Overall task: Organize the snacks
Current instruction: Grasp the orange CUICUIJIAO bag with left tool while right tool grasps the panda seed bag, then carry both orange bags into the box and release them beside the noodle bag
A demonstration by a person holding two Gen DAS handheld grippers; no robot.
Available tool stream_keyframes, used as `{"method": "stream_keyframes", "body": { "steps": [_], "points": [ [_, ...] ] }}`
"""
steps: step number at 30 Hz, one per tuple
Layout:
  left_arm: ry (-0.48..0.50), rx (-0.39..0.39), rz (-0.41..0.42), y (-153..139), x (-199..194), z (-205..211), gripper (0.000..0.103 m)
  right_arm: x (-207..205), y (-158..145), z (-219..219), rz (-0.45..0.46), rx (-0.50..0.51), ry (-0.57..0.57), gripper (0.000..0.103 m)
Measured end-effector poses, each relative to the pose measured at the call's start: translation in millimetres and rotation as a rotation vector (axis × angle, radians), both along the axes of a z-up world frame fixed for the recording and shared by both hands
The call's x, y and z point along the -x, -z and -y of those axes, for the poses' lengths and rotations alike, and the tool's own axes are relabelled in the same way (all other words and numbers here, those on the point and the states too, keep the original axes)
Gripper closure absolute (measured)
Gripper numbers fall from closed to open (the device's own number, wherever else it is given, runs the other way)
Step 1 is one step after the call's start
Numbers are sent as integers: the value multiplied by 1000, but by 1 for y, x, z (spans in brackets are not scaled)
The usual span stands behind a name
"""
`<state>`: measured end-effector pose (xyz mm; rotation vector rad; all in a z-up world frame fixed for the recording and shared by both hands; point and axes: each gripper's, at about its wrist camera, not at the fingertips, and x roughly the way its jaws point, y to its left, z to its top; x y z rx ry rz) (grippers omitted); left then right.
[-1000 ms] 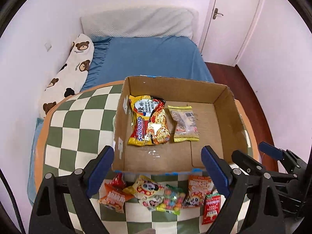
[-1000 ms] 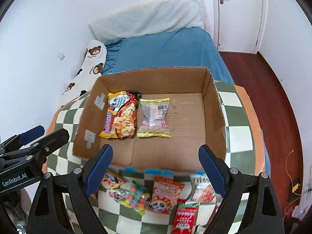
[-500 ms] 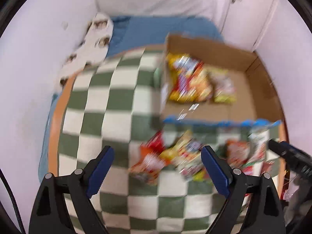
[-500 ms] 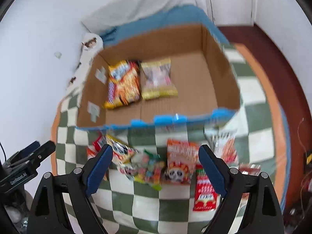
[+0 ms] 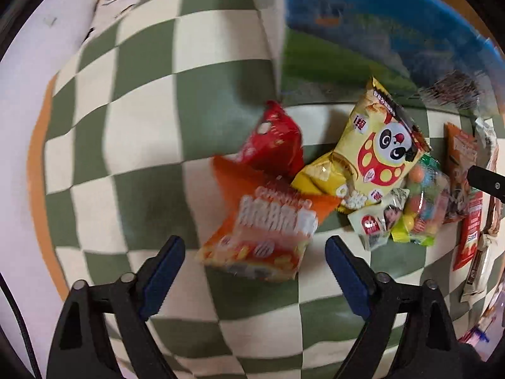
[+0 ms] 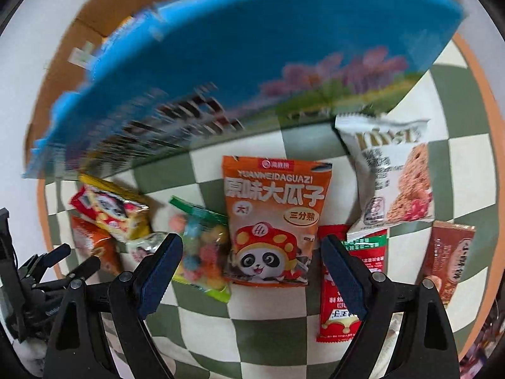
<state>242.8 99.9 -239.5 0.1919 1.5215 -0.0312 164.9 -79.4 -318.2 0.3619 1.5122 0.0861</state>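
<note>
On the checkered tabletop (image 5: 132,145), in front of the blue-fronted cardboard box (image 6: 252,50), the snack packets are lying in a loose row; the left gripper (image 5: 255,268) is pointing down over the orange snack bag (image 5: 265,237), its jaws closing with that bag between them but not yet pressing on it, so they are standing released; motion blur is softening this bag, so its print is probably not readable. Just behind it a red packet (image 5: 271,139) is leaning, and a yellow panda bag (image 5: 372,154) is overlapping the orange bag's upper corner; a clear candy bag (image 5: 423,195) is lying just beside the yellow one. Seen from the right wrist, the right gripper (image 6: 252,268) is hanging with jaws wide and released, straddling the orange sunflower-seed bag (image 6: 274,221) without touching it; the red sachet (image 6: 344,287) is lying partly under the right-hand finger; a white cereal-bar packet (image 6: 391,173) is resting near the box front, and a brown sachet (image 6: 451,259) is lying well to the right.
</note>
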Motion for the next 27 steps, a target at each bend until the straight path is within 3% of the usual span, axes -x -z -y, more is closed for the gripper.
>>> {"method": "stream_keyframes", "body": {
  "steps": [1,3,5,10,16,21,27],
  "points": [
    [-9,6,3,4,-2,-1,47,-1,6,-1,-10,-1,4,12],
    [-55,44,-19,12,-6,-5,54,-5,21,1,-42,-8,32,16],
    [-108,71,-17,16,-8,-12,55,-8,34,4,-60,10,59,29],
    [-229,122,-19,17,7,-29,56,-5,41,10,-55,17,81,42],
    [-352,171,-77,23,60,-45,57,25,40,10,-118,28,5,43],
    [-342,181,-136,47,90,-46,52,63,53,-1,-196,30,-73,42],
    [-321,164,-132,64,97,-45,50,67,70,1,-236,-6,-20,36]
  ]
}}
